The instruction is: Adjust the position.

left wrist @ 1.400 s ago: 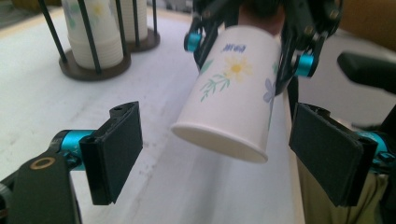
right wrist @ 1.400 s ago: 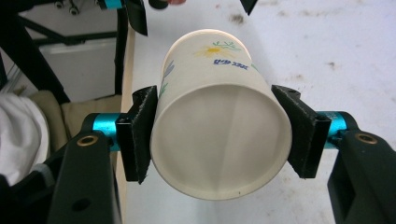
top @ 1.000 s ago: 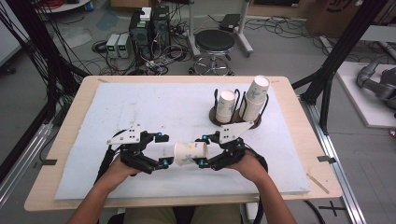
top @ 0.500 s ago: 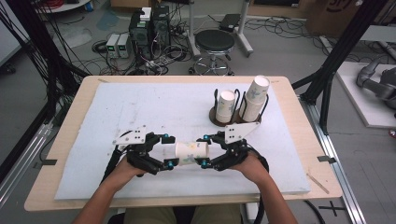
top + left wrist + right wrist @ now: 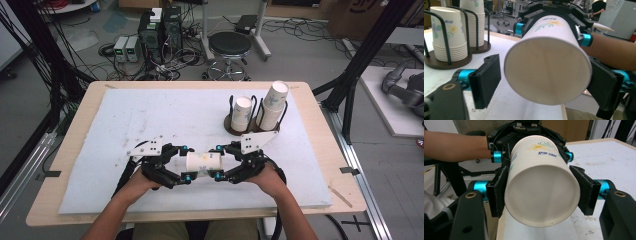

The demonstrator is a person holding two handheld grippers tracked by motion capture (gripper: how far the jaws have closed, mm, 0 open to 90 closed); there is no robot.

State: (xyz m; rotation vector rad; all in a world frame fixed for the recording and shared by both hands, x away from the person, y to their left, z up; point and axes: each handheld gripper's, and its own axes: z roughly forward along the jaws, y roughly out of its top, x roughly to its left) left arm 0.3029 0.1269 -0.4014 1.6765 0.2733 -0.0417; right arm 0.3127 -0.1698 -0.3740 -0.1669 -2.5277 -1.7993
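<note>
paper cup (image 5: 202, 162) lies level just above the desk (image 5: 75, 200) near its front edge | right hand-held gripper (image 5: 223, 163) pinches one end, steadying it | left hand-held gripper (image 5: 183, 163), jaws just closing around the other end (not yet pressing), likely to pull nested cups apart

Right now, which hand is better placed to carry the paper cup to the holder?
Right: the right gripper clamps the paper cup and sits nearer the cup holder. The left gripper has just been closing its jaws around it, one not touching.
</note>
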